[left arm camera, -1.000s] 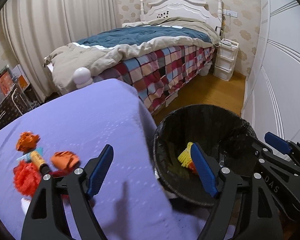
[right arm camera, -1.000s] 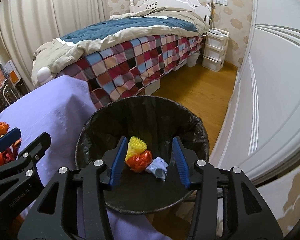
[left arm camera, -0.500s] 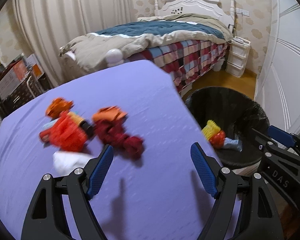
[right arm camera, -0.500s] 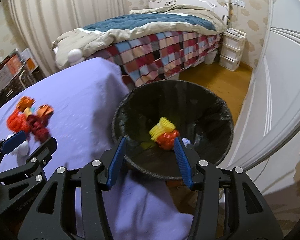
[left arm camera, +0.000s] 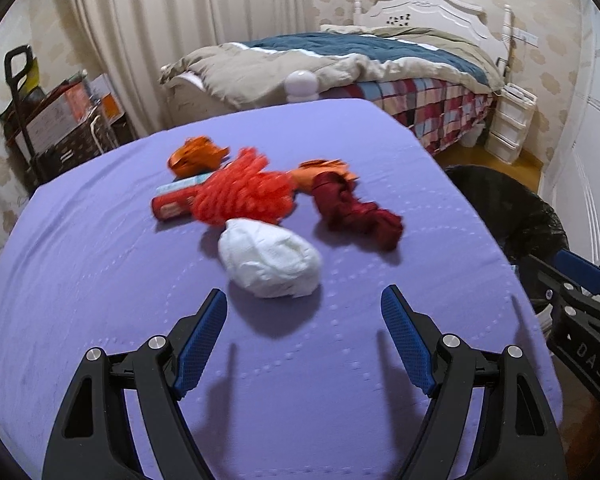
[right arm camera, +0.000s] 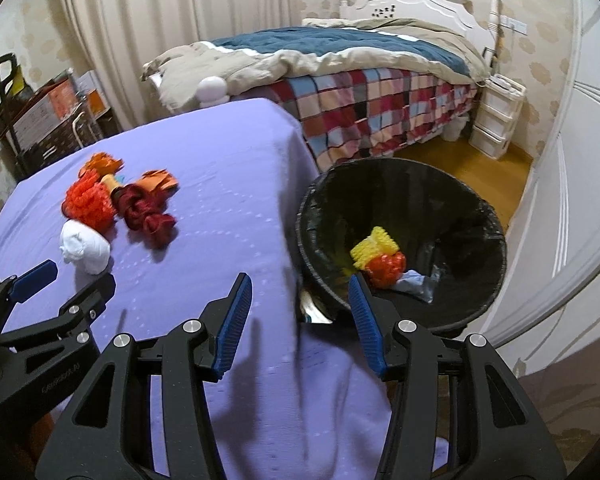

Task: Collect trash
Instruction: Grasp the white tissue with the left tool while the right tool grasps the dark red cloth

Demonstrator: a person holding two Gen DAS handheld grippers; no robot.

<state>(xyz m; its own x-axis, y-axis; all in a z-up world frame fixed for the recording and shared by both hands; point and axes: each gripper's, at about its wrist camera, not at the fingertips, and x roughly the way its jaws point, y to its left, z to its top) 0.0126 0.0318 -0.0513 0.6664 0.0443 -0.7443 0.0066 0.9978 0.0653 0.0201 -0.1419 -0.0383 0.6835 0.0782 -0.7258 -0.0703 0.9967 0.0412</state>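
A pile of trash lies on the purple-covered table (left arm camera: 100, 280): a white crumpled wad (left arm camera: 270, 258), a red-orange mesh ball (left arm camera: 240, 196), a dark red rag (left arm camera: 352, 210), orange scraps (left arm camera: 196, 154) and a red tube (left arm camera: 172, 206). My left gripper (left arm camera: 304, 332) is open and empty, just short of the white wad. My right gripper (right arm camera: 296, 320) is open and empty over the table's right edge, next to the black-lined bin (right arm camera: 400, 240). The bin holds a yellow piece (right arm camera: 374, 242), an orange ball (right arm camera: 386, 266) and a pale scrap. The pile also shows in the right wrist view (right arm camera: 112, 208).
A bed (left arm camera: 360, 64) with a checked cover stands behind the table. White drawers (right arm camera: 496, 120) sit by a white wardrobe (right arm camera: 572, 152) on the right. A cluttered rack (left arm camera: 48, 120) stands at the far left. Wooden floor (right arm camera: 472, 168) lies beyond the bin.
Both grippers have swung left, away from the bin and over the table. The trash pile has come to the middle of the left wrist view and closer. Both stay open.
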